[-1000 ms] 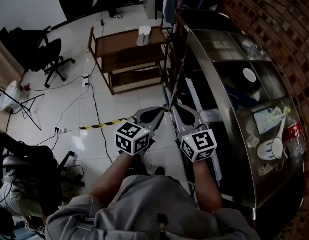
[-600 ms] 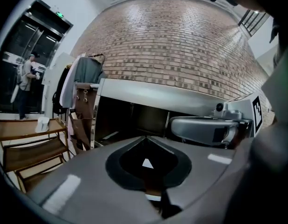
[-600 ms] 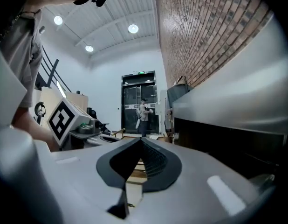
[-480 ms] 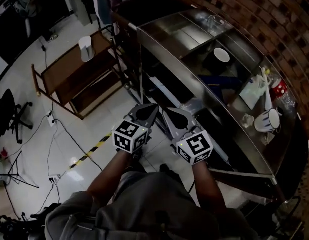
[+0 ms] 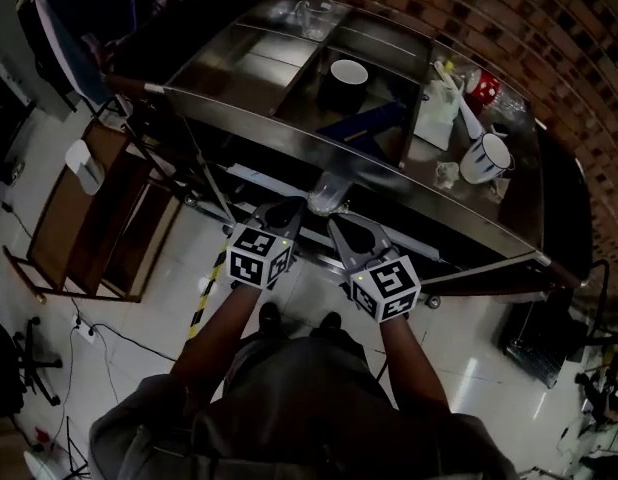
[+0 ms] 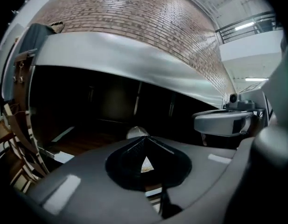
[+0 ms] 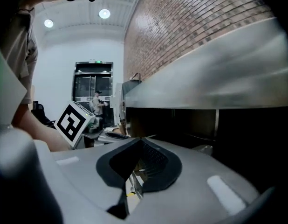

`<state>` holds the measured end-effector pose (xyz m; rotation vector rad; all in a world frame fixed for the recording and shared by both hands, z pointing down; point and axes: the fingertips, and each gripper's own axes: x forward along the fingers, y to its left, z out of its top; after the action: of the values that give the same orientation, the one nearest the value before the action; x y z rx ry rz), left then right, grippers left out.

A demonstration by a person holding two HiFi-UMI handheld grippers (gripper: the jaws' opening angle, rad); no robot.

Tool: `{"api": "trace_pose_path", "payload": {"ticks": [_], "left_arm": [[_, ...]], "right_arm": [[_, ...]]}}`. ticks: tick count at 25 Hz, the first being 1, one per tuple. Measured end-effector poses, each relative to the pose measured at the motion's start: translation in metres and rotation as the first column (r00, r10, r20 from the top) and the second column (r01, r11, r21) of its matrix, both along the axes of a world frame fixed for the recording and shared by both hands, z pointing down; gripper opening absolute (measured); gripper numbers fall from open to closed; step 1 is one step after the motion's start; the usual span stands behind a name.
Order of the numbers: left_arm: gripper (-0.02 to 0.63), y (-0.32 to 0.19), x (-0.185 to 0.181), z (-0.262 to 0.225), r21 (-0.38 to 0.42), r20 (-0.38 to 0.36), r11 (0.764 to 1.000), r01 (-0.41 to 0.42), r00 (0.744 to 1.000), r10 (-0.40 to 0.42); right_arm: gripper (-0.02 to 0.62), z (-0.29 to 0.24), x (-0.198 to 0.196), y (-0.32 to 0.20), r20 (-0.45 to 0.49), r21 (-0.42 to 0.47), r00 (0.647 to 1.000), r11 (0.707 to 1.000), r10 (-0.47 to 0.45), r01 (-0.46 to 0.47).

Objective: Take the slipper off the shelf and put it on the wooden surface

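Observation:
A pale slipper lies on the dark lower shelf under the steel counter. In the left gripper view the slipper shows just beyond the jaw tips. My left gripper is shut and empty, pointing at the shelf a little left of the slipper. Beside it my right gripper is also shut, with nothing between its fingers. Each gripper's own view shows its tips together: the left gripper and the right gripper. At the far left, another white slipper rests on top of a wooden rack.
The counter top holds a white bowl, a white mug, a red can and a glass. A brick wall runs behind it. Yellow-black tape marks the tiled floor by the person's feet.
The view has swung from the wooden rack round to the steel counter. Both grippers have moved with it and now point at the lower shelf. Both stayed shut.

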<state>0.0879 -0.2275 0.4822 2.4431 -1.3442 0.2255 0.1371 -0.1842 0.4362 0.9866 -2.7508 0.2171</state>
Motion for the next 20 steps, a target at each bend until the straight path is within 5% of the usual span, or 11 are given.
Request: {"api": "trace_pose_path", "payload": {"ticks": [4, 12, 16, 20], "left_arm": [[0.005, -0.006, 0.02, 0.021, -0.046, 0.028, 0.996, -0.077, 0.997, 0.078], [0.022, -0.022, 0.035, 0.068, -0.125, 0.065, 0.983, -0.136, 0.987, 0.144], [0.3, -0.042, 0.045, 0.081, -0.124, 0.073, 0.984, -0.129, 0.988, 0.138], [0.441, -0.056, 0.06, 0.097, -0.141, 0.112, 0.983, -0.119, 0.985, 0.135]], "right_arm": [[0.0, 0.011, 0.029, 0.004, -0.026, -0.024, 0.992, 0.992, 0.125, -0.126], [0.0, 0.023, 0.047, 0.011, -0.042, -0.055, 0.978, 0.977, 0.206, -0.208], [0.0, 0.025, 0.055, 0.012, -0.054, -0.061, 0.972, 0.971, 0.227, -0.23], [0.0, 0.026, 0.068, 0.012, -0.067, -0.069, 0.967, 0.966, 0.246, -0.25]]}}
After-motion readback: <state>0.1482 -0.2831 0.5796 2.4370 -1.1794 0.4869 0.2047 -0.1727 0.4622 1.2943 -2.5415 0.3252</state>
